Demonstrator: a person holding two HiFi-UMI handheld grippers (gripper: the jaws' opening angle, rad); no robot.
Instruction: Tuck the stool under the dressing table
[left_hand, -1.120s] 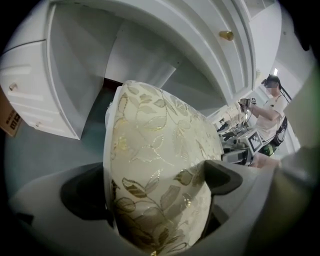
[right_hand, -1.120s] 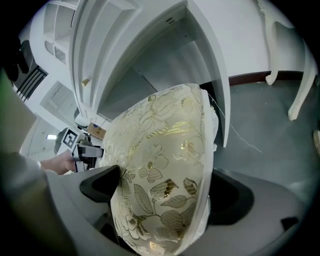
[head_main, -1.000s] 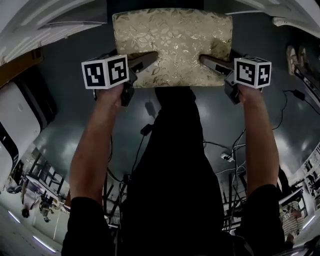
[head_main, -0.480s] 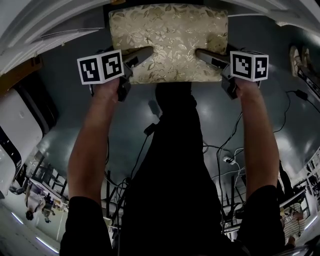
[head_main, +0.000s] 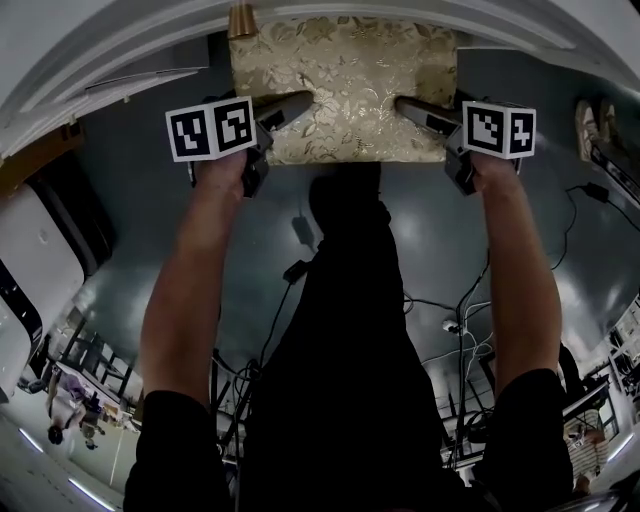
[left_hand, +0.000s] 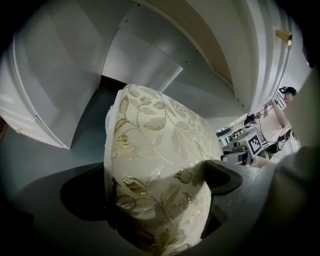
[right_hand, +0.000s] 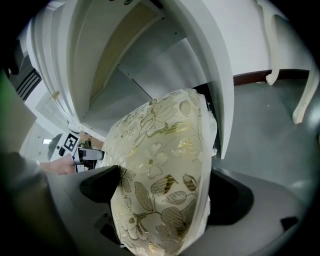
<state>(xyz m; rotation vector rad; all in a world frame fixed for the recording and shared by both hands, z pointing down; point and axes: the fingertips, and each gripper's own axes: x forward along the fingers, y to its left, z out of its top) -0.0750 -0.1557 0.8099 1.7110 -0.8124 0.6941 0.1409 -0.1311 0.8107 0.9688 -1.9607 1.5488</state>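
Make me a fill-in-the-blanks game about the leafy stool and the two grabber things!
The stool has a leafy pattern in the colour ____.
The piece of furniture that the left gripper and the right gripper both have their jaws shut on is the ____.
The dressing table that the stool is sliding under is painted ____.

Missing words: gold; stool; white.
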